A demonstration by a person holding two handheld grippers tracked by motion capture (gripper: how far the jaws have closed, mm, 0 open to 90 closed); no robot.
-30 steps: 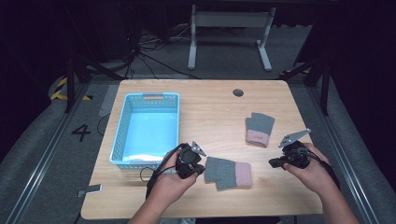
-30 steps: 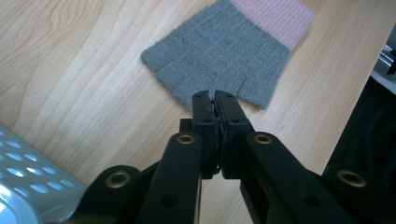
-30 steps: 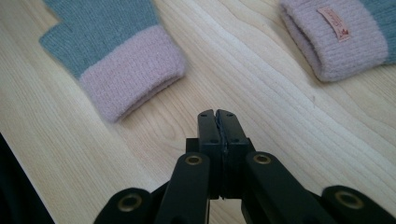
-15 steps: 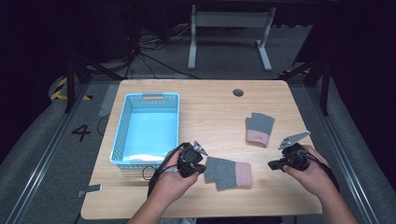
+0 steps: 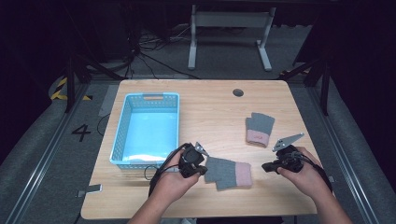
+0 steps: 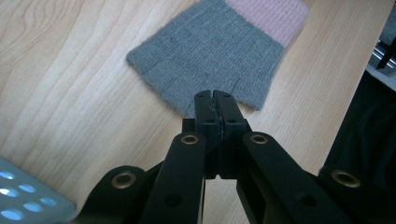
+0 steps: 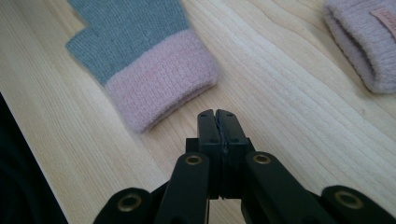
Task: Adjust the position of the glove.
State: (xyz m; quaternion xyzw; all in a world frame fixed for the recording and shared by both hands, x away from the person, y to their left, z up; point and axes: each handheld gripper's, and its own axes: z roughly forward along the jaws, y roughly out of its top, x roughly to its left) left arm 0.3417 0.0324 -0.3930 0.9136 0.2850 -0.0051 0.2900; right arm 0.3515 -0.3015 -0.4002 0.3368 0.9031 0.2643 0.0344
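In the high view the left gripper (image 5: pixel 201 169) sits at the near middle of the wooden table (image 5: pixel 210 112), its jaws pressed together with nothing between them, the tips at the grey edge of the near glove (image 5: pixel 229 171). The right gripper (image 5: pixel 267 166) rests to the right, jaws likewise closed and empty, pointing toward that glove's pink cuff but just apart from it. The near glove lies flat between the two grippers: a grey knitted fingerless body with a pale pink cuff on its right. A second glove (image 5: pixel 259 128) of the same colours lies farther back and to the right, well apart, pink cuff toward the person. A light blue basket (image 5: pixel 119 135) with perforated walls stands at the left side of the table; it holds nothing. Compared with a second ago, the left hand is where it was, the right hand has shifted only slightly, and both gloves and the basket lie unchanged.

In the left gripper view the jaws meet tight, and their tips overlap the grey finger edge of the near glove (image 6: pixel 210 51); whether they touch the knit I cannot tell. A corner of the basket (image 6: pixel 23 200) shows at lower left.

In the right gripper view the closed jaws stand just short of the near glove's (image 7: pixel 140 60) fuzzy pink cuff, bare wood between. The second glove's (image 7: pixel 364 46) cuff lies at upper right.
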